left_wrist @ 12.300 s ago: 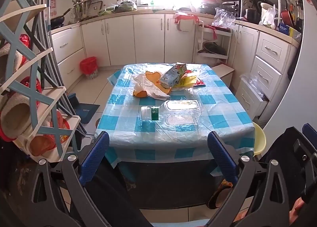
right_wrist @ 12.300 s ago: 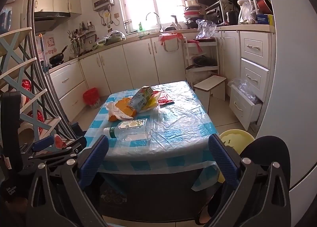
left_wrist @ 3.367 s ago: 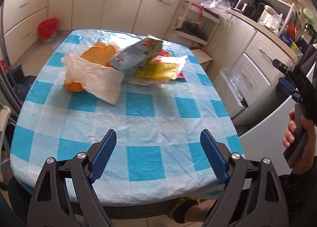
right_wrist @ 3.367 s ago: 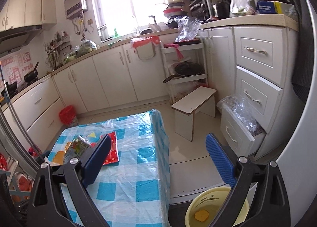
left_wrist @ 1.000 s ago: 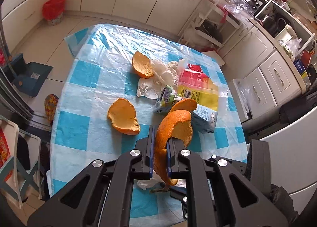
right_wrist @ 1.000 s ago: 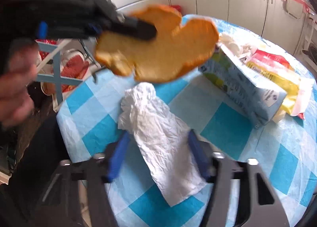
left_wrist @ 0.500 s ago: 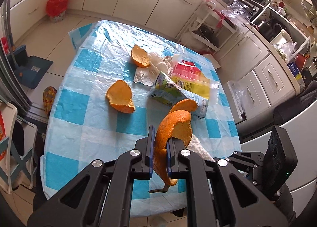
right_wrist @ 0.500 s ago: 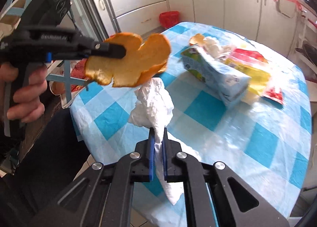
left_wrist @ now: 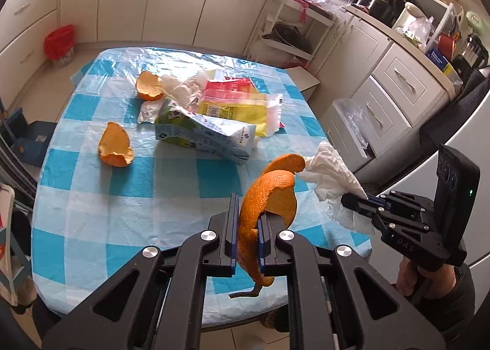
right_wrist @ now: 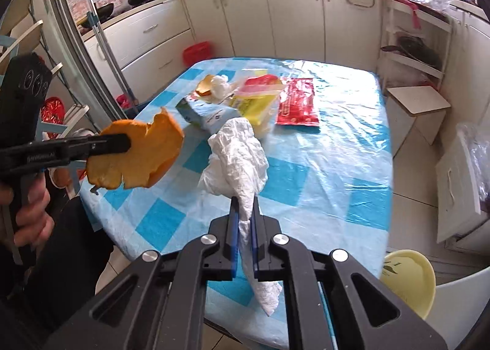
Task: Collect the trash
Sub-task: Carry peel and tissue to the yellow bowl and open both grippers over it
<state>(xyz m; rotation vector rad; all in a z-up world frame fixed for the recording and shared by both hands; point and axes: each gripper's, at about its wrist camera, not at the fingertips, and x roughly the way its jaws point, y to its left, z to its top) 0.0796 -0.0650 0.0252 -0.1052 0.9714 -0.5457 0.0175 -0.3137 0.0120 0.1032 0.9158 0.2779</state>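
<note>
- A large orange peel sits clamped between the pads of the left gripper, lifted clear of the table near its front edge.
- Just beside it, a crumpled white tissue is pinched in the right gripper, whose jaws are pressed together on the paper (one end trails below the fingers).
- In the left wrist view the tissue's upper edge nearly meets the tip of the peel; whether they touch cannot be told.
- On the blue-and-white checked cloth lie two more peels: one peel piece alone toward the left side, a second peel piece farther back, against a wad of white paper.
- A light-blue carton lies on its side mid-table, with a yellow packet behind it and a red wrapper flat beside that.
- A yellow basin stands on the floor by the table's near right corner.
- A small red bin sits against the far cabinets.
</note>
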